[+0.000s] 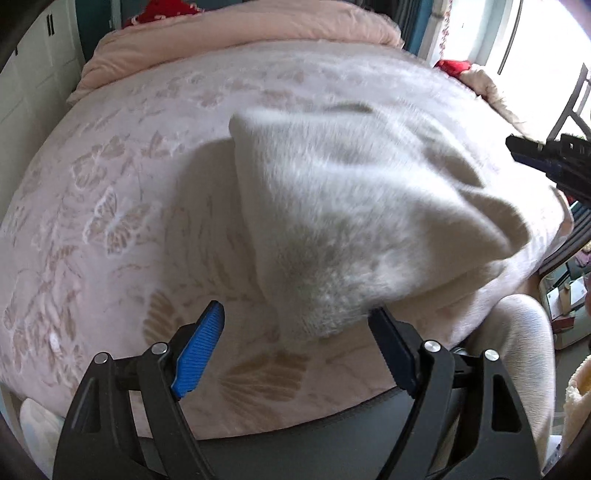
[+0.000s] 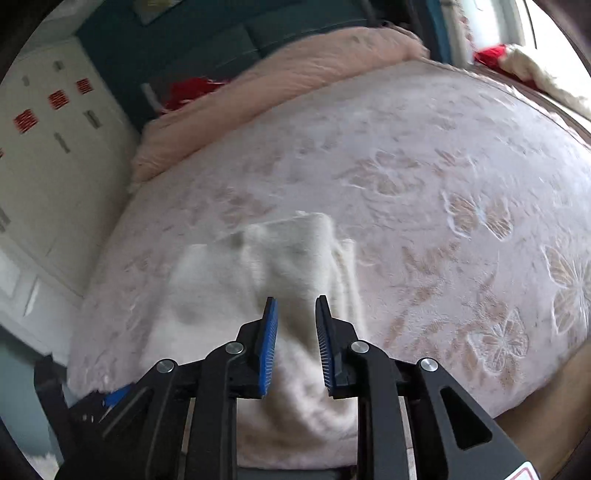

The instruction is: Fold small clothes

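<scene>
- Left wrist view: left gripper (image 1: 295,332) sitting nearest, jaws spread wide and holding nothing; the near edge of the white fuzzy garment (image 1: 351,221) is hanging between the fingertips, right pad (image 1: 391,347) just touching the fluff, left pad (image 1: 201,354) well apart from it.
- Garment is lying on the pink embossed bedspread (image 1: 110,206), toward the near edge of the bed, bunched and partly lifted into a hump rather than lying flat.
- Right gripper (image 2: 295,317) is showing at the right edge of the left view and, in its own view, straddling a ridge of the same garment; jaws narrowed but with a gap showing, so probably not pinching yet — blurry frame, hard to be sure.
- Step in hand looks like taking hold of the near hem with both tools for a fold.
- To do it well: left should be pushing forward so the hem sits deep between both pads before closing; right should be closing on one clean layer, not the whole ridge.
- Both grips should be matching in height, then pulling the cloth taut to flatten the hump.
- Farther back: rolled pink quilt (image 1: 240,33), red item (image 1: 166,9), white wardrobe (image 2: 48,155).
</scene>
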A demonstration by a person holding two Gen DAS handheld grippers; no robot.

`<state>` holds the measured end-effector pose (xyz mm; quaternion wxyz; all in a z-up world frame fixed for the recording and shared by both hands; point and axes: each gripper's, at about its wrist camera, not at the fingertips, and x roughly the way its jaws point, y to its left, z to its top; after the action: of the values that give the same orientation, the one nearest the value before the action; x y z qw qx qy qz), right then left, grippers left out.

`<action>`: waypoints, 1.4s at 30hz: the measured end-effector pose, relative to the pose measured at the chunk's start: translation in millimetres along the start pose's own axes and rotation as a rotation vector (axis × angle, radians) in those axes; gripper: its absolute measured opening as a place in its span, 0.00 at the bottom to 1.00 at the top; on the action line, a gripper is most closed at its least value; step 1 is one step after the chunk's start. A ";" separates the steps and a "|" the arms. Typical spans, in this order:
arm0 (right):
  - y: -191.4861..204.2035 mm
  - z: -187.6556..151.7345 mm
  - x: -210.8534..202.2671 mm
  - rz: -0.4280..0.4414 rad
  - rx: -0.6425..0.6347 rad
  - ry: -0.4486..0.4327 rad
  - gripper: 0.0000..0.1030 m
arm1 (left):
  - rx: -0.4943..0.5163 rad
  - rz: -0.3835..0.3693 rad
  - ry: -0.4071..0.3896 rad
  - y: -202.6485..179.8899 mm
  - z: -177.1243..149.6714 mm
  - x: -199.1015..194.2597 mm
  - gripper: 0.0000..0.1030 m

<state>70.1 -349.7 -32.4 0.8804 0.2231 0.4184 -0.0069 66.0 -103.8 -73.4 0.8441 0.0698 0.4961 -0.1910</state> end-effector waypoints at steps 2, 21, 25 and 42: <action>9.2 -15.8 27.1 -0.025 -0.060 0.097 0.18 | -0.009 -0.004 -0.027 0.3 2.5 -11.3 0.75; 36.6 -31.2 43.4 0.038 -0.100 0.174 0.15 | -0.064 0.057 0.079 -4.9 24.8 35.0 0.79; 39.3 -50.2 78.3 -0.023 -0.177 0.286 0.10 | -0.098 0.038 0.086 0.2 24.2 36.6 0.82; -53.4 -20.5 108.8 0.085 0.238 0.294 0.80 | -0.402 -0.317 0.153 38.8 60.3 87.2 0.94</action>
<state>115.1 -370.7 -144.9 0.7766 0.3414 0.5292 0.0135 168.0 -108.8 -121.5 0.7607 -0.1637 0.5910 -0.2125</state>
